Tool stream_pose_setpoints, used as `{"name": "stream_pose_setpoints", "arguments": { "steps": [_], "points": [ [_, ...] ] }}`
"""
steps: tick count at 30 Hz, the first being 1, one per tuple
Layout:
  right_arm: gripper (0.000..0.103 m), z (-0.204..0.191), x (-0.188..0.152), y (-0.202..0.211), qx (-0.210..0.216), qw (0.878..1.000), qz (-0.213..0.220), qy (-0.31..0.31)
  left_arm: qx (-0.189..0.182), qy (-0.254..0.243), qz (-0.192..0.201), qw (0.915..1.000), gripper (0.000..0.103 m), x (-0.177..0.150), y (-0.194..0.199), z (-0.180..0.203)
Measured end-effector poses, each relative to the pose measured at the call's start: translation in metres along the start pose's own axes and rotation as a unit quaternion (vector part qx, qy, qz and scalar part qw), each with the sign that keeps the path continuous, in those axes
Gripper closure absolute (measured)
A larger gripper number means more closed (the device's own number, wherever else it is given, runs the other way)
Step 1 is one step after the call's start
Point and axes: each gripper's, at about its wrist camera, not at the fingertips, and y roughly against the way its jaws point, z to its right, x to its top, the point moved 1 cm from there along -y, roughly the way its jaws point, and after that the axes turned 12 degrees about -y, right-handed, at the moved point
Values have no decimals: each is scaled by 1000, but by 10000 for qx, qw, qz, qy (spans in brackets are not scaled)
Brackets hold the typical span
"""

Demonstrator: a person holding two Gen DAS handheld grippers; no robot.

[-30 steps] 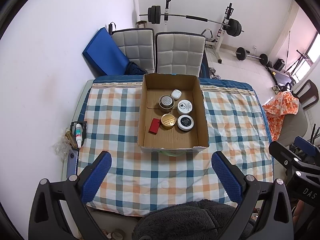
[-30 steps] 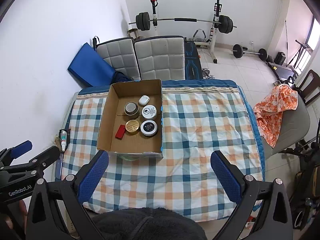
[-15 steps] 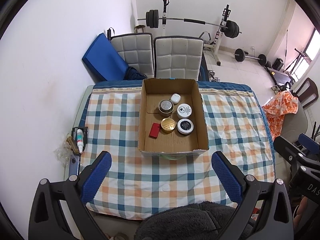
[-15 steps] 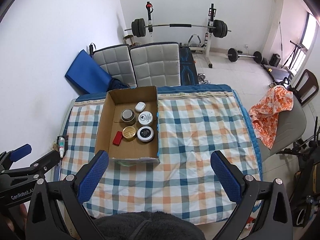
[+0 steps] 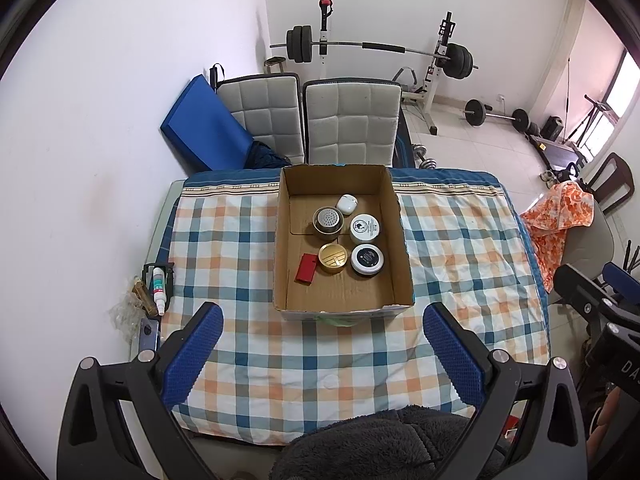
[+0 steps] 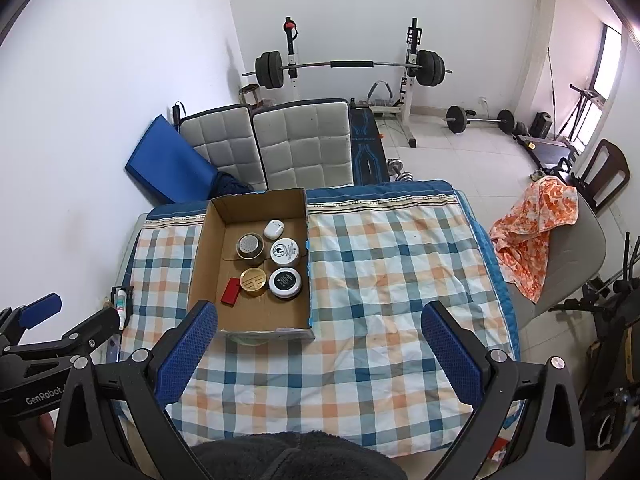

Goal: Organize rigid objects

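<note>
Tins and small cases are seen gathered inside the cardboard box point(image 5: 280, 240), both grippers point(image 5: 322, 354) point(image 6: 320, 354) held released above it, so nothing further seems required.

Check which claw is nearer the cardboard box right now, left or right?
Left. The left claw hangs open, centred in front of the cardboard box; the right claw, also open, sits off to the box's right, over the checked cloth.
</note>
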Motion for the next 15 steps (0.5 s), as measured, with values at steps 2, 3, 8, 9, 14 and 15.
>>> {"name": "stream_pose_setpoints", "arguments": {
  "steps": [2,3,8,9,14,15],
  "points": [
    [0,1,0,1,-16,10000,34,-30,-1,-6,5,10000,0,0,0,0],
    [0,2,0,1,-17,10000,47,-39,1,-8,13,10000,0,1,0,1],
    [0,4,1,2,-31,9999,78,-63,-21,-19,7,10000,0,1,-1,2],
    [0,5,0,3,-32,9999,82,-65,-37,-23,-2,10000,0,1,-2,3],
    [0,7,1,3,-42,9999,96,-74,-42,-66,-10,10000,0,2,-3,5],
    [0,6,2,3,-51,9999,103,-74,-33,-71,-6,10000,0,2,-3,5]
  ]
}}
